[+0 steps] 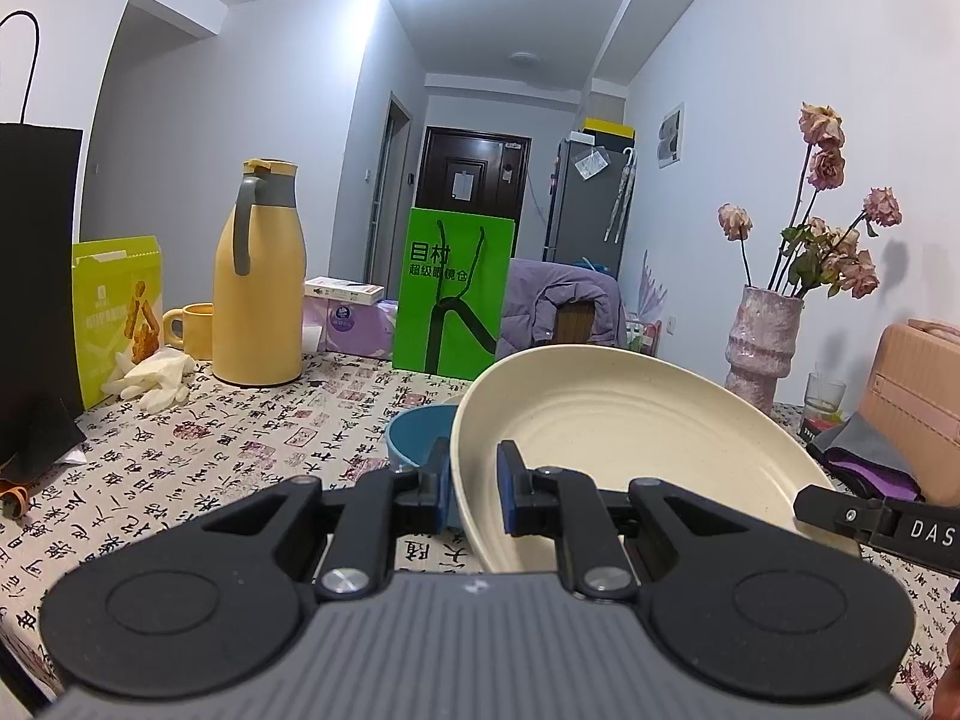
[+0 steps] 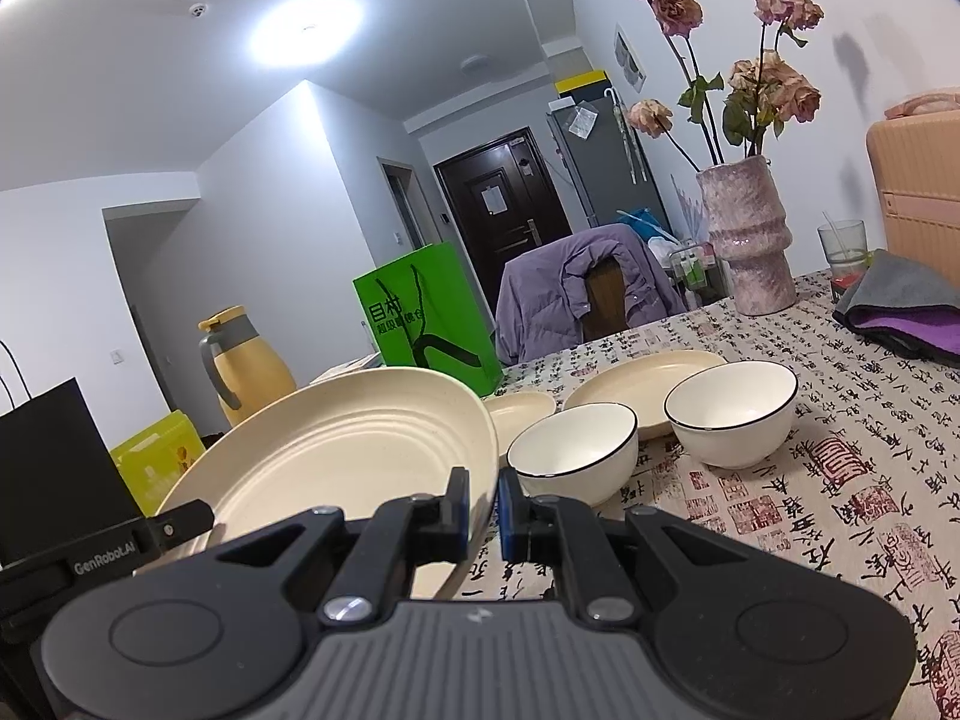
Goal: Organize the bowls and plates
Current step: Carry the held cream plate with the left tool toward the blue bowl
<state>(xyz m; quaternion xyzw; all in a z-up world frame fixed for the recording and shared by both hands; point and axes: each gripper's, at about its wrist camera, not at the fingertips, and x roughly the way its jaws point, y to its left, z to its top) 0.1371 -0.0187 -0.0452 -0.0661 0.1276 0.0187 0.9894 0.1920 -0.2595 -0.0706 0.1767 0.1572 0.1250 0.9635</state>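
A large cream plate (image 1: 630, 438) (image 2: 342, 456) hangs tilted above the patterned tablecloth, held from both sides. My left gripper (image 1: 474, 480) is shut on its left rim. My right gripper (image 2: 483, 504) is shut on the opposite rim. A blue bowl (image 1: 414, 432) sits on the table just behind the plate's left edge. In the right wrist view, two white bowls with black rims (image 2: 573, 450) (image 2: 729, 408) stand to the right. Behind them lie a flat cream plate (image 2: 648, 378) and a smaller cream dish (image 2: 519, 408).
A yellow thermos (image 1: 258, 276), a yellow mug (image 1: 192, 330), white gloves (image 1: 156, 381) and a green paper bag (image 1: 453, 294) stand at the back. A black bag (image 1: 36, 288) is on the left. On the right are a pink vase (image 1: 759, 348), a glass (image 2: 843, 246), folded cloths (image 2: 900, 306) and a pink suitcase (image 2: 918, 192).
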